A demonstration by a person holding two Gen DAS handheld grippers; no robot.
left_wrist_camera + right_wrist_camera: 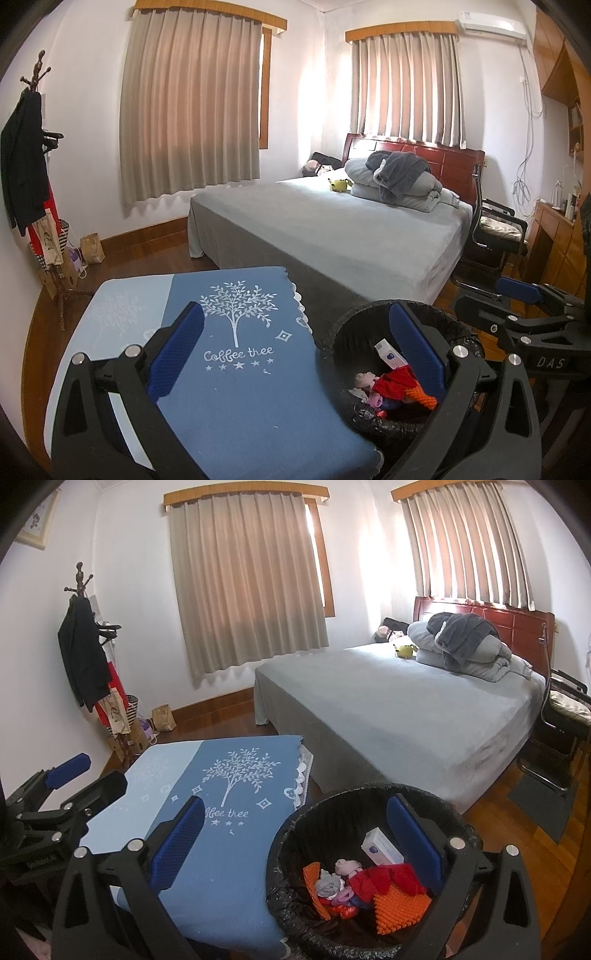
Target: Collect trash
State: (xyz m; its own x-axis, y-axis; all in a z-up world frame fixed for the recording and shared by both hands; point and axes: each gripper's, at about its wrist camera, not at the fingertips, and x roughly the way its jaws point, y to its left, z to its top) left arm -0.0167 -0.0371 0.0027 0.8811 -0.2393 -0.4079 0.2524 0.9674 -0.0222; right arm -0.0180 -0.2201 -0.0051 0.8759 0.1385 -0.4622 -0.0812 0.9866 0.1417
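A black-lined trash bin stands beside a small table with a blue "Coffee tree" cloth. In the bin lie a white box, red wrappers, an orange spiky piece and crumpled paper. My left gripper is open and empty, one finger over the table, the other over the bin. My right gripper is open and empty in the same stance. The right gripper shows in the left wrist view, and the left gripper shows in the right wrist view.
A bed with a grey sheet stands behind the bin, with folded bedding and a yellow plush toy. A coat stand with bags is at the left wall. A black chair stands at the right.
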